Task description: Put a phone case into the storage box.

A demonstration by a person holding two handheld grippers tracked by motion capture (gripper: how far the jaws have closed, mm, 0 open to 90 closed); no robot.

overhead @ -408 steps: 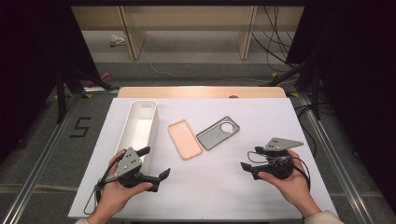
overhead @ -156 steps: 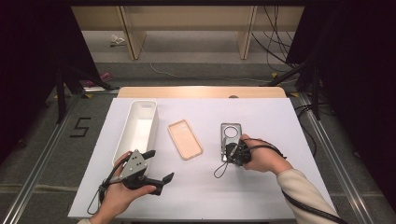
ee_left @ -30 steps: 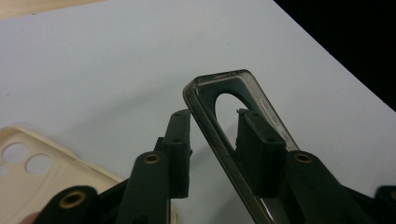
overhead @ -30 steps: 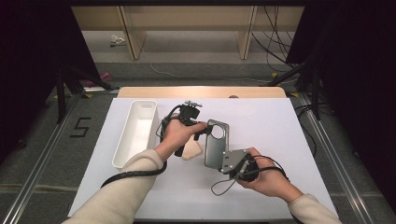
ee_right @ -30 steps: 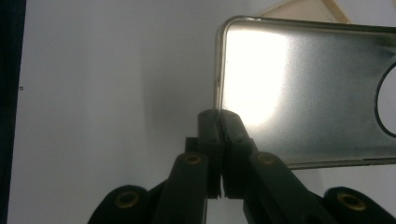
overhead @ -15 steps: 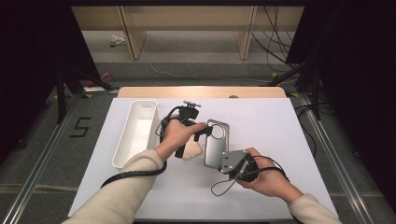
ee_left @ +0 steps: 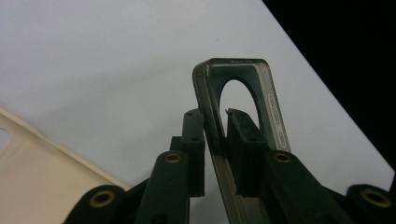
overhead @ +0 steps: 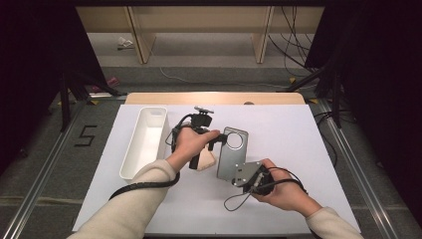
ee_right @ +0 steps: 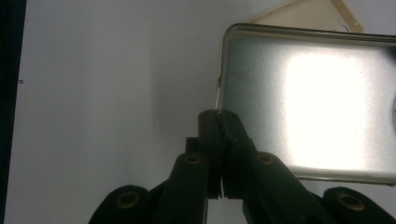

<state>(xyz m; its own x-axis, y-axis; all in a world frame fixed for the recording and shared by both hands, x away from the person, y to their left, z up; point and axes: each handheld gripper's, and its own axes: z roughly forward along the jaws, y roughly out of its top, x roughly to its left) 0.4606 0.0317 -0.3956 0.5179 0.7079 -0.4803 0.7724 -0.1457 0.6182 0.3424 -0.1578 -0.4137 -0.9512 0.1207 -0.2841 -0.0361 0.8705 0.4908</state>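
A grey translucent phone case (overhead: 230, 155) with a round camera hole stands tilted up off the white table. My left gripper (overhead: 218, 143) reaches over from the left and is shut on its side wall by the hole. In the left gripper view the case wall (ee_left: 275, 112) sits between the two fingers of that gripper (ee_left: 212, 119). My right gripper (overhead: 235, 176) is shut on the case's near bottom edge. The right gripper view shows the shiny case (ee_right: 303, 98) above my gripper (ee_right: 220, 116), pinched at its corner.
A beige phone case (overhead: 206, 161) lies flat under my left hand, also seen as the beige case (ee_left: 37, 172) and beige case (ee_right: 308, 16). A long white tray (overhead: 144, 142) stands to the left. The white sheet (overhead: 298, 144) covers the table.
The grey case lay flat earlier; my right gripper took it and raised it, and my left gripper came across from the near left and shut on it. Almost nothing moved in the last second.
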